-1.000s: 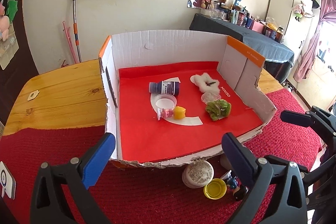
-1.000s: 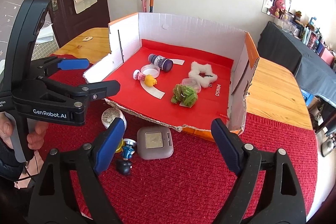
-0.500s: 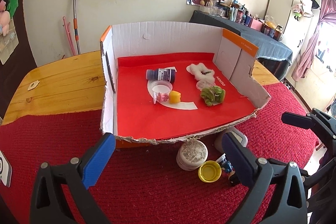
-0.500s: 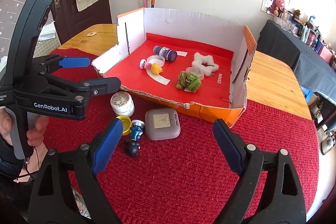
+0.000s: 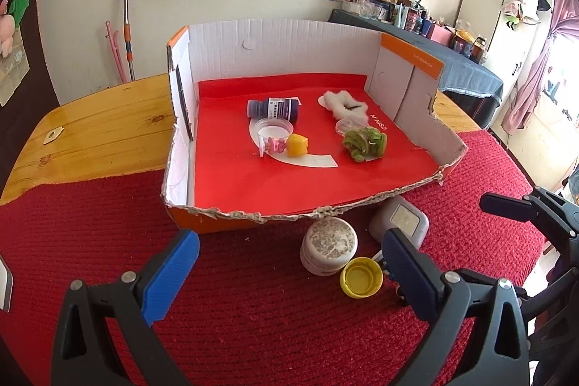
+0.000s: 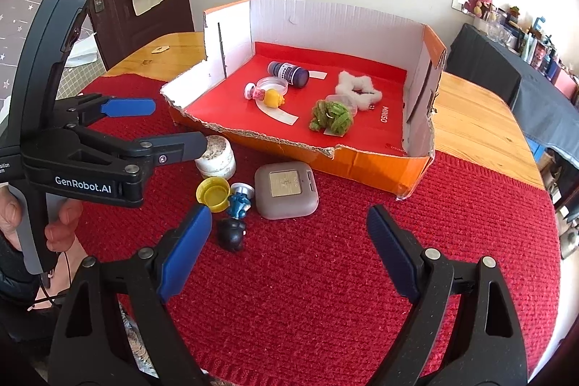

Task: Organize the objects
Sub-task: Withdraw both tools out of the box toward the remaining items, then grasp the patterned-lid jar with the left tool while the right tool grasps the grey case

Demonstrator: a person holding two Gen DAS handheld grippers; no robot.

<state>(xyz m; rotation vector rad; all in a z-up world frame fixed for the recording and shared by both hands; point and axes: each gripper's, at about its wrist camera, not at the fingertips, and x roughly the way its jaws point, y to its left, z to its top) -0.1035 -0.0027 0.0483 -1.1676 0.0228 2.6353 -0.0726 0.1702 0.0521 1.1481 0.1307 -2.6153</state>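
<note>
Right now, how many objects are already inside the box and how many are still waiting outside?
Done: about seven small items lie in the cardboard box, including the dark bottle and green toy. In hand: nothing; the left gripper and right gripper are open. Left: white jar, yellow cap, grey case, blue figure, black figure.

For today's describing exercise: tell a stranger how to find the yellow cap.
Start at the cardboard box with the red floor. On the red mat before its torn front edge lies a small cluster; the yellow cap is its one bright, open, hollow ring, beside the white jar and the blue figure.
</note>
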